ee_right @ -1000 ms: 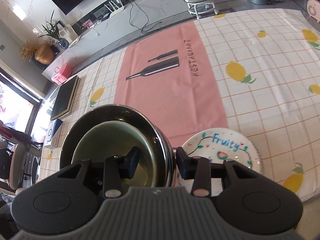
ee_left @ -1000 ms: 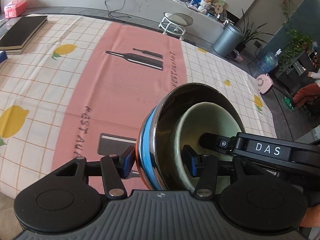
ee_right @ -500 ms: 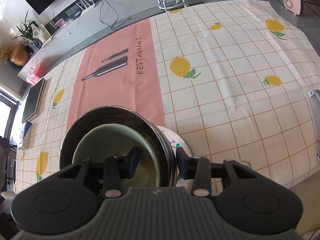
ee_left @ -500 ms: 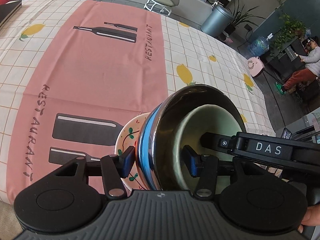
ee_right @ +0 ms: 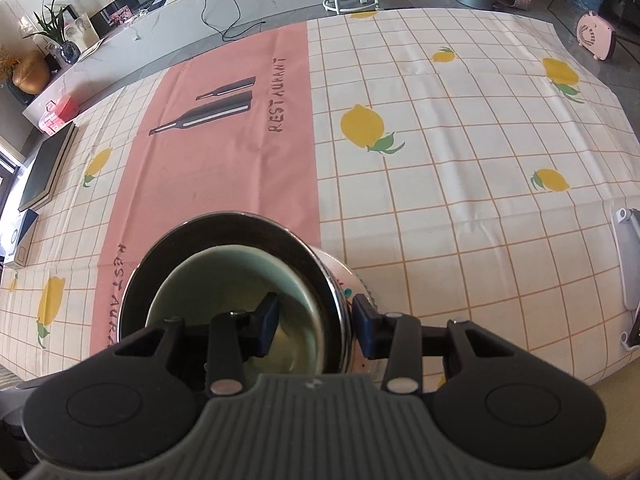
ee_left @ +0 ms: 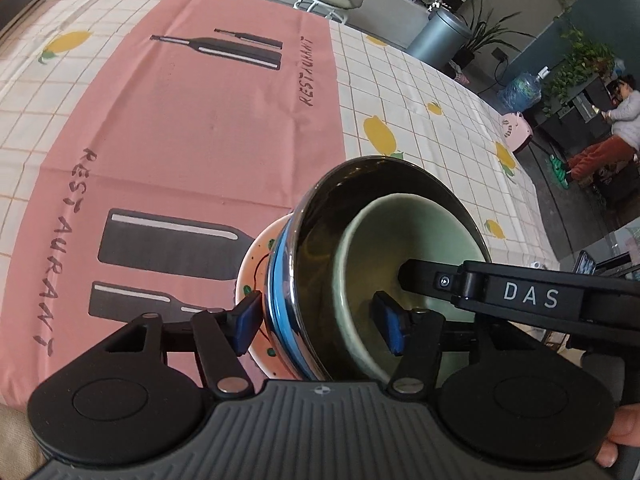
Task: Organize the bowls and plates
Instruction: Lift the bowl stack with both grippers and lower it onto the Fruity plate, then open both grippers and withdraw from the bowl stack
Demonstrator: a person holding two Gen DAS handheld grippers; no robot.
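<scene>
Left gripper straddles the near wall of the steel bowl, and its jaws have just been opening: the outer pad stands a sliver off the blue band, the inner pad hangs clear inside the pale green bowl nested there. So the wall is between the fingers, no squeeze. Under and to the left of that claw peeks the decorated plate, mostly covered by the bowls; whether the steel bowl actually sits on it I cannot tell.

Right gripper pinches the opposite wall, one finger inside the green bowl, one outside the steel bowl's rim. The pads look tight on the double wall, though the outer contact is blurred. To the right of that claw just a crescent of the plate shows.

The black arm across the bowl, ahead of the left claw, is the right gripper seen side-on. A thumb tip is cut off at the lower right corner. Checked tablecloth spreads ahead.
</scene>
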